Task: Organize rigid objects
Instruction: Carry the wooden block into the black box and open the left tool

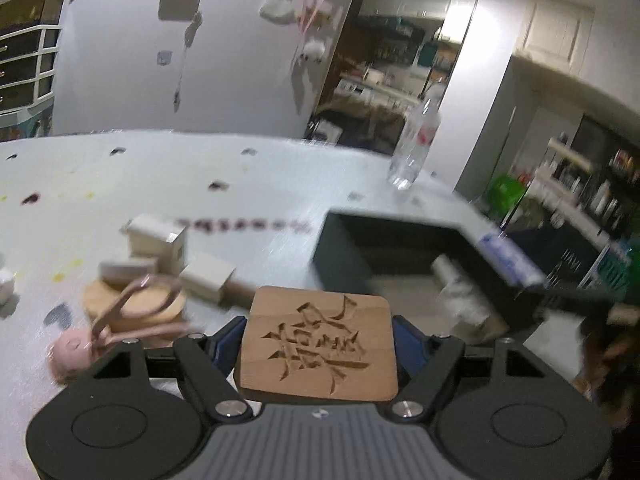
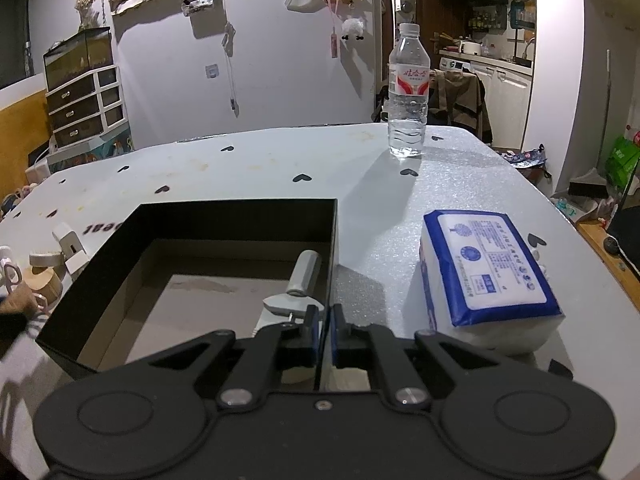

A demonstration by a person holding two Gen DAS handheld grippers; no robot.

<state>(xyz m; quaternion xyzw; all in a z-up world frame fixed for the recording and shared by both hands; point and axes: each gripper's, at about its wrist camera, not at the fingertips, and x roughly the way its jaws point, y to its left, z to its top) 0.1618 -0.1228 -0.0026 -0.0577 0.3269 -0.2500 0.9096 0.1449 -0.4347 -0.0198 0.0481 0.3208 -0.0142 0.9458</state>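
Observation:
My left gripper is shut on a square wooden coaster carved with a Chinese character, held above the table left of the black box. My right gripper is shut on the right wall of the black box. Inside the box lie a white-grey cylinder and a white piece. On the table left of the box are white blocks, a round wooden disc and pink scissors.
A water bottle stands at the table's far right. A blue-white tissue pack lies right of the box. The table's right edge drops to a cluttered floor. A wall and drawers stand behind.

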